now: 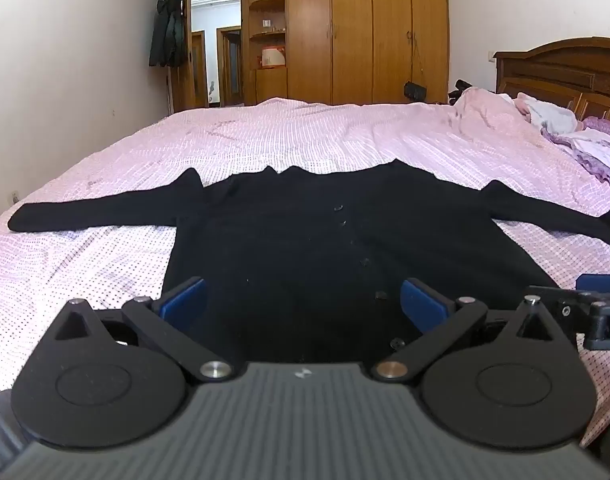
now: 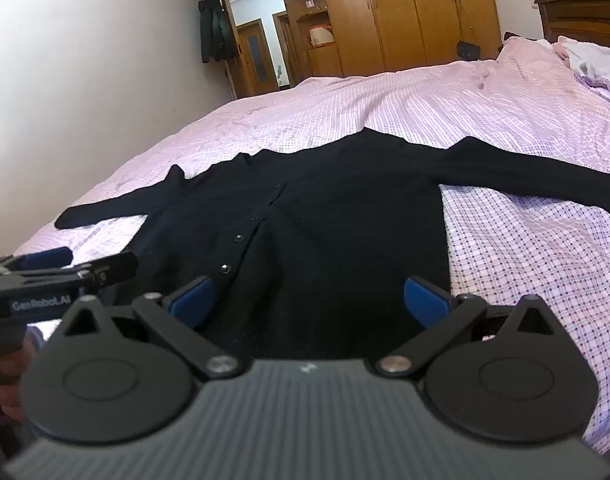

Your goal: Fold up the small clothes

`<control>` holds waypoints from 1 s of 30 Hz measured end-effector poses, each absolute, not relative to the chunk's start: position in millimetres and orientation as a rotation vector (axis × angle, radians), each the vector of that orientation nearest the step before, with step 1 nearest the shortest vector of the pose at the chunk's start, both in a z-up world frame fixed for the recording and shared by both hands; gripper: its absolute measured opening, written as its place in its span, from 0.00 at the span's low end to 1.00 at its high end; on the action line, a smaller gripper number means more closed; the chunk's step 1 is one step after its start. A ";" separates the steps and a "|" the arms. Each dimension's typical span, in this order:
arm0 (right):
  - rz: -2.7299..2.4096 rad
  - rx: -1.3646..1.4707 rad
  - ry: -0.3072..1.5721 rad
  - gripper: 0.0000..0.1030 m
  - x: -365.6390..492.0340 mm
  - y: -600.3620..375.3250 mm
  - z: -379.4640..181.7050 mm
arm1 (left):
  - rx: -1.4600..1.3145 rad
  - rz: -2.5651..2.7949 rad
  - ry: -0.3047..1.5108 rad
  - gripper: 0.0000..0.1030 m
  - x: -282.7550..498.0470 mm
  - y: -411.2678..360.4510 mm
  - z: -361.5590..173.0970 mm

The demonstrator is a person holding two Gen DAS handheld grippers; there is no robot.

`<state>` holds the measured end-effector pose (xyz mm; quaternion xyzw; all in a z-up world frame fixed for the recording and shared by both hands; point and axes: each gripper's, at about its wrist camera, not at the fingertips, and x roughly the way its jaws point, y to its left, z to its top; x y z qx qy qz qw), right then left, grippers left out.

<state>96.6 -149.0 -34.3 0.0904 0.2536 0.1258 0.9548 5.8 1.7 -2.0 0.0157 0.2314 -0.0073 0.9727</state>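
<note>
A black buttoned cardigan [image 1: 305, 232] lies flat on the pink checked bedsheet [image 1: 265, 136], both sleeves spread out to the sides and the hem nearest me. It also shows in the right wrist view [image 2: 337, 216]. My left gripper [image 1: 303, 300] is open and empty, hovering over the hem at the cardigan's left half. My right gripper [image 2: 309, 300] is open and empty over the hem at the right half. The right gripper shows at the right edge of the left wrist view [image 1: 593, 304]; the left gripper shows at the left edge of the right wrist view [image 2: 65, 272].
A pile of pink and purple bedding [image 1: 585, 136] lies by the dark wooden headboard [image 1: 561, 72] at the far right. A wooden wardrobe [image 1: 365, 28] and an open doorway [image 1: 217, 44] stand beyond the bed. A white wall [image 1: 65, 60] runs along the left.
</note>
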 end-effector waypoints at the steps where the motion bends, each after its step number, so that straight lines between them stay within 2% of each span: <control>1: 0.254 0.188 0.514 1.00 99.7 -151.4 -35.8 | 0.031 -0.015 0.469 1.00 6.1 2.5 -2.0; 30: 0.273 0.222 0.522 1.00 101.3 -152.6 -36.0 | 0.038 0.007 0.472 1.00 7.5 -0.1 -3.5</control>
